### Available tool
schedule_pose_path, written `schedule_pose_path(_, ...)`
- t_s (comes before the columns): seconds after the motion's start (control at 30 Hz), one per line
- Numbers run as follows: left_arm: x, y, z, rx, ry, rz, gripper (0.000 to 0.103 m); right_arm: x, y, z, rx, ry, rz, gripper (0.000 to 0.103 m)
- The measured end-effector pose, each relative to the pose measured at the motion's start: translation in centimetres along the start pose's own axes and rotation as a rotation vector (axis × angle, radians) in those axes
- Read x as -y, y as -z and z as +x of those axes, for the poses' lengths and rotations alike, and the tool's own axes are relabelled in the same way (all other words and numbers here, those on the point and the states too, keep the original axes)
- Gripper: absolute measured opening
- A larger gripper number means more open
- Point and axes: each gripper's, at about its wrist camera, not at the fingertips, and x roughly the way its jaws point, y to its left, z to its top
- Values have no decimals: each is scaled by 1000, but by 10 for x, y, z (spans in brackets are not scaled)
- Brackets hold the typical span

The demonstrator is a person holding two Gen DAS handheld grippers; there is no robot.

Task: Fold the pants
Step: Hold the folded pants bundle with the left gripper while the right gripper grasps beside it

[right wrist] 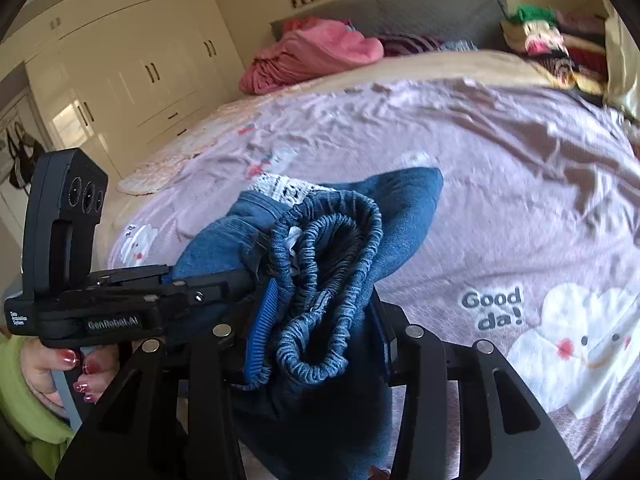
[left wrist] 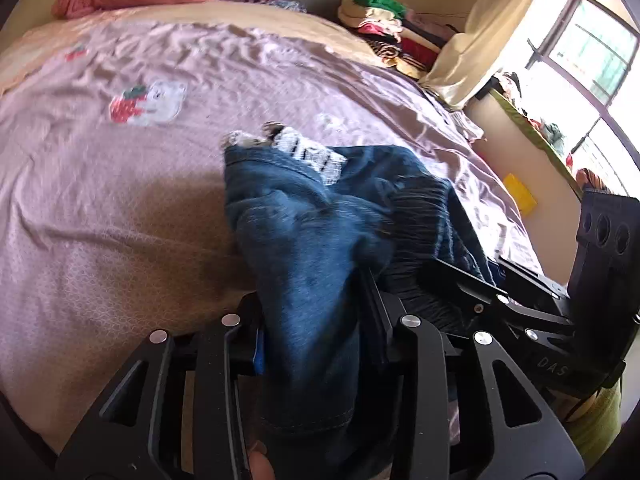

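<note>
The left gripper (left wrist: 316,312) points down and is closed on cloth. The right gripper (right wrist: 320,320) beside it is clamped too.

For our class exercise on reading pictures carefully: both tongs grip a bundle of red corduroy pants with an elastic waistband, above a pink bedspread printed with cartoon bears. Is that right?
One detail is wrong: the pants are blue denim, not red corduroy. The right wrist view shows it best, with the gathered elastic waistband between the right tongs. The left tongs grip them too, above the pink bedspread.
</note>
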Motion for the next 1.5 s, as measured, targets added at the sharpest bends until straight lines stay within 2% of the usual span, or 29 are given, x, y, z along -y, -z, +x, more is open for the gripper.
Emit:
schedule_pose_path(0.1,4,0,-7,9,11,0,26,-9,-3,-3,20,8,-34,41)
schedule_pose_path(0.3,5,-12,-23,53,8,3,25,-15,-17,-10,53,0,-54,40)
schedule_pose_path(0.73,1,-66,-32,139,-30,30,25,-17,-77,9,76,12,-117,40)
schedule_pose_path(1.17,-25,-123,-1,164,-85,51,25,2,-129,63,42,14,-124,40)
schedule_pose_path(1.5,-46,-145,35,141,-113,54,25,20,-146,103,-4,30,-108,40)
